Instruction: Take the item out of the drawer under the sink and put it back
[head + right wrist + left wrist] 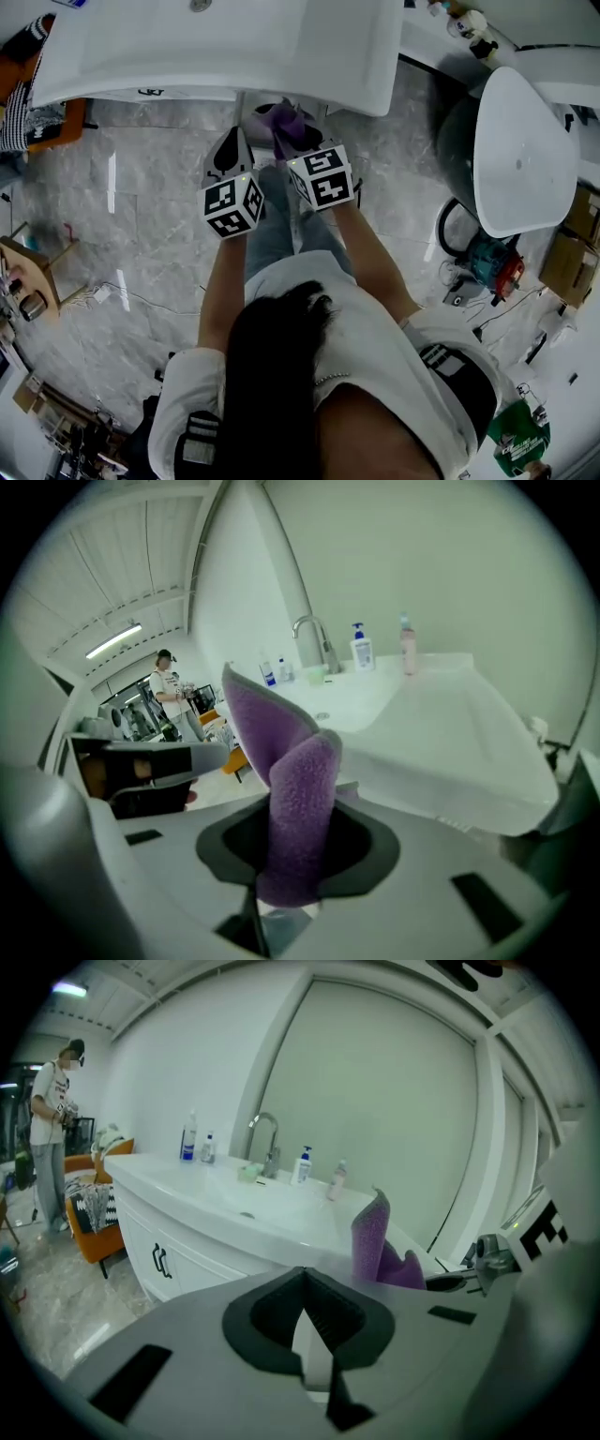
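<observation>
A purple cloth [286, 122] hangs bunched from my right gripper [292, 142], which is shut on it just in front of the white sink [216, 47]. In the right gripper view the purple cloth [295, 799] stands up folded out of the right gripper [289, 860], hiding its pads. My left gripper [231, 141] is close beside it on the left, shut with nothing in it. In the left gripper view the dark pads of the left gripper [305, 1283] meet, and the purple cloth [375, 1241] shows to the right. The countertop hides the drawer.
The vanity cabinet [161, 1260] with a black handle stands below the sink, with a faucet [267, 1143] and bottles [302, 1164] on top. A white rounded fixture [520, 155] and a red-and-teal tool [492, 262] are to the right. A person [52, 1110] stands far left by an orange chair [98, 1227].
</observation>
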